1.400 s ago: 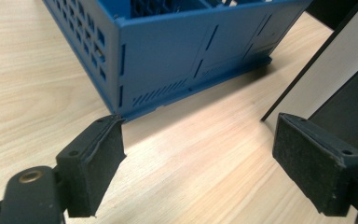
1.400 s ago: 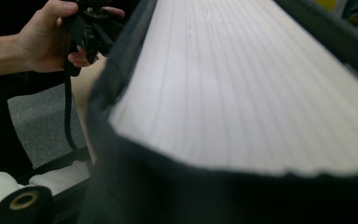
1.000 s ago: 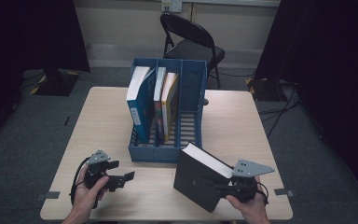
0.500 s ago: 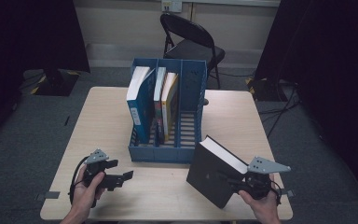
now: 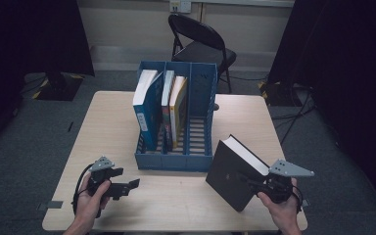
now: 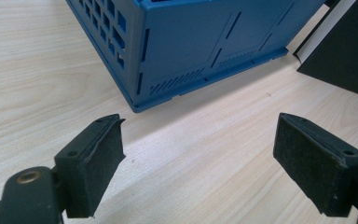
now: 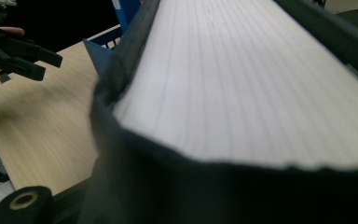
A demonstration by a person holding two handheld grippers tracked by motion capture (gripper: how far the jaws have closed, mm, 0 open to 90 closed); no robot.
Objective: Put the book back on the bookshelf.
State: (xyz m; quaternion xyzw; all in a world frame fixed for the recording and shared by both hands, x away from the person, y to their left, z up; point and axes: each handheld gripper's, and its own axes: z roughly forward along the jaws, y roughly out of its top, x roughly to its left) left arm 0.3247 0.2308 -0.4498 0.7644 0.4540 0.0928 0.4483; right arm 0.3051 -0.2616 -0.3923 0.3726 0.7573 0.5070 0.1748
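From the high view, I hold the right gripper point(image 5: 254, 182) near the table's point(image 5: 107, 112) front right corner, its jaws pinching a thick black book point(image 5: 232, 169) that stands tilted on a lower corner, white page edge turned up and to the right. The book's upper left edge sits just beside the front right corner of the blue file rack point(image 5: 176, 159), without touching it as far as I can tell. The rack has three slots: a blue book point(image 5: 147, 105) leans in the left one, two thinner books point(image 5: 174, 105) stand in the middle one, and the right slot is free. I have bare tabletop to the right of the rack and along the front edge between my hands. My left gripper point(image 5: 136, 183) lies low at the front left, jaws spread, nothing between them, pointing right toward the gap in front of the rack.

In the left gripper view, my two black pads point(image 6: 93, 163) stand wide apart over bare wood. The rack's near corner point(image 6: 140, 100) is ahead, well clear of both pads, and the black book's cover point(image 6: 349, 51) shows at the upper right.

In the right gripper view, the book's page block point(image 7: 242, 84) runs away from me, the dark cover edge point(image 7: 116, 79) along its left. Beyond it I see a blue rack corner point(image 7: 100, 53) and, farther off, the left gripper point(image 7: 32, 60) over open table.
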